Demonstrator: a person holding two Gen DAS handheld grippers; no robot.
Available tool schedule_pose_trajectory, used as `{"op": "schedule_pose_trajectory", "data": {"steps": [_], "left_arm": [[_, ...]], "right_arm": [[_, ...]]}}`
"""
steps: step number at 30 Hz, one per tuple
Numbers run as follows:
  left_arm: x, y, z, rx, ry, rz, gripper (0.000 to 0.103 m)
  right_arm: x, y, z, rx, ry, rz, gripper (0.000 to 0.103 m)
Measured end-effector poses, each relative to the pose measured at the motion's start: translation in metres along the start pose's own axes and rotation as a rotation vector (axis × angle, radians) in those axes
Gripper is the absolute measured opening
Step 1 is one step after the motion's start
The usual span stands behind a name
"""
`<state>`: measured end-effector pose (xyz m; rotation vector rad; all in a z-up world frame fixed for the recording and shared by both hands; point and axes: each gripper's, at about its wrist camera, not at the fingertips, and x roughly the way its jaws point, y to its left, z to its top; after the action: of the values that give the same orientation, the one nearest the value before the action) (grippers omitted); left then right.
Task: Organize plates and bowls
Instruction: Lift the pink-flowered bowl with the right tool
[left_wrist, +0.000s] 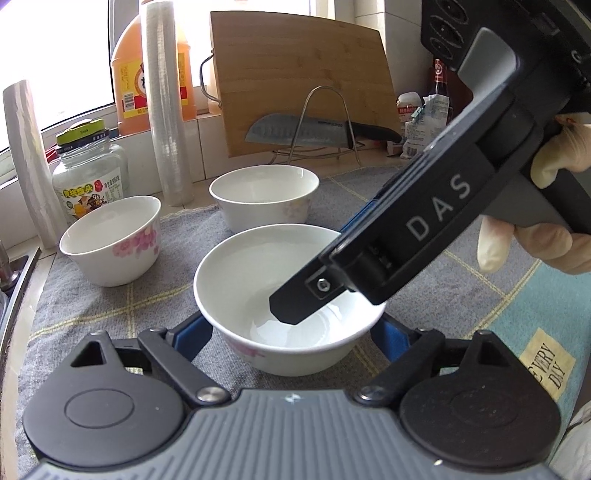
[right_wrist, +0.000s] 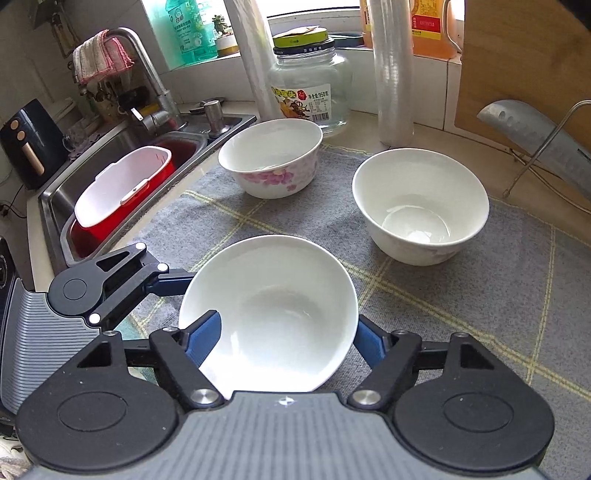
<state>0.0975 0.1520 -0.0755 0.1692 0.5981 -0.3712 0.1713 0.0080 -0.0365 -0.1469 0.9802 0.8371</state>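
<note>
Three white bowls are seen on a grey checked cloth (right_wrist: 461, 295) beside the sink (right_wrist: 122, 147). The near bowl (right_wrist: 269, 314) is enclosed by both tools at once: the left gripper (left_wrist: 291, 332) is set with one blue finger (left_wrist: 192, 332) on each side of the outer wall, seemingly touching, though firm pressure cannot be confirmed, while the right gripper (right_wrist: 284, 339) is pinched across the rim at the bowl's right side, one finger (right_wrist: 205, 336) lying inside against the wall and the other outside it (its tip is seen dipping into the bowl in the left wrist view). The bowl appears tipped towards the right wrist camera, so it is judged to be gripped and perhaps partly lifted. The far right bowl (right_wrist: 421, 206) stands upright and open, well apart from the held one, beyond it and to the right; the far left bowl (right_wrist: 273, 162), marked with pink flowers, stands near the glass jar (right_wrist: 310, 88). A bowl has no long axis, so only the direction matters: nesting is judged to need a carry away and rightwards, the right hand being the nearer.
</note>
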Motion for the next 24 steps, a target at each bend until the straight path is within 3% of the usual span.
{"op": "schedule_pose_trajectory", "data": {"steps": [15, 24], "left_arm": [[-0.011, -0.014, 0.013, 0.062, 0.023, -0.028, 0.091], [-0.009, -0.044, 0.031, 0.111, 0.022, -0.101, 0.091]], "right_arm": [[-0.022, 0.000, -0.007, 0.045, -0.005, -0.009, 0.081], [-0.056, -0.017, -0.029, 0.102, -0.028, -0.048, 0.081]]}}
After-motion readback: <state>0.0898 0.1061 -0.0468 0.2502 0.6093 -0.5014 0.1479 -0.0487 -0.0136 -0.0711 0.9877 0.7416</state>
